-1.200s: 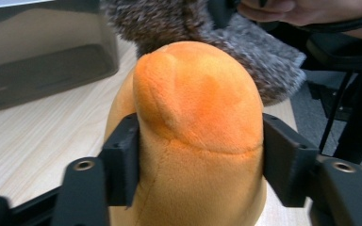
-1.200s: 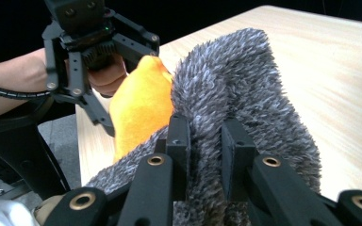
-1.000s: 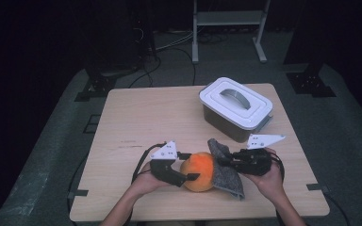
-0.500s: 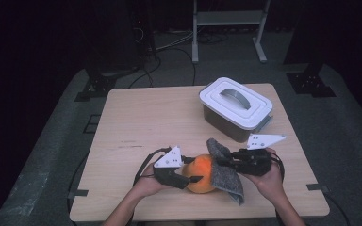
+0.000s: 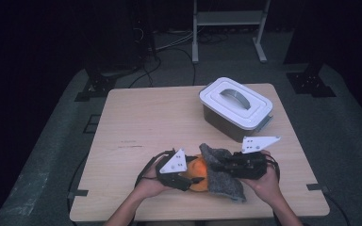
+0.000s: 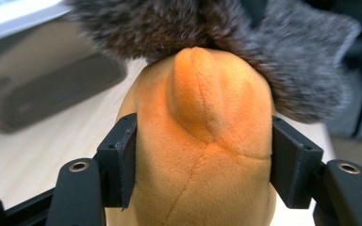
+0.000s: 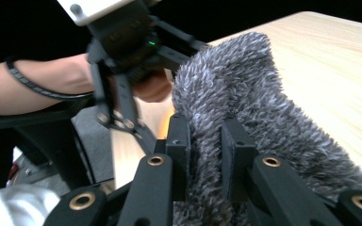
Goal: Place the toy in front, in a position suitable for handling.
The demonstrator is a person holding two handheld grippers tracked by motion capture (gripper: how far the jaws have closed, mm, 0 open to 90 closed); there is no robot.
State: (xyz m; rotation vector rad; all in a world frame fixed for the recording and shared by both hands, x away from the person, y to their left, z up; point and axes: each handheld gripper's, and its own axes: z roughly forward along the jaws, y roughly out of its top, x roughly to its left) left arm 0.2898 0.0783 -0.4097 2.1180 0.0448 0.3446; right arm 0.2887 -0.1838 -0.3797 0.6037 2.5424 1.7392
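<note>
Your left claw [image 6: 202, 155] pinches the orange plush [image 6: 202, 141] on the desk [image 5: 160, 122]; your right claw [image 7: 206, 141] clamps the grey fur cloth [image 7: 259, 117] draped over it. Next, ease the cloth clear.

Grey cloth [image 5: 224, 176] farther over plush [image 5: 197, 173]

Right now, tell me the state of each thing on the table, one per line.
Orange plush toy: on the table, clamped by the left gripper.
Grey furry cloth: draped over the toy, pinched by the right gripper.
Storage box: lid on, handle flat, untouched.
Table: steady.
</note>
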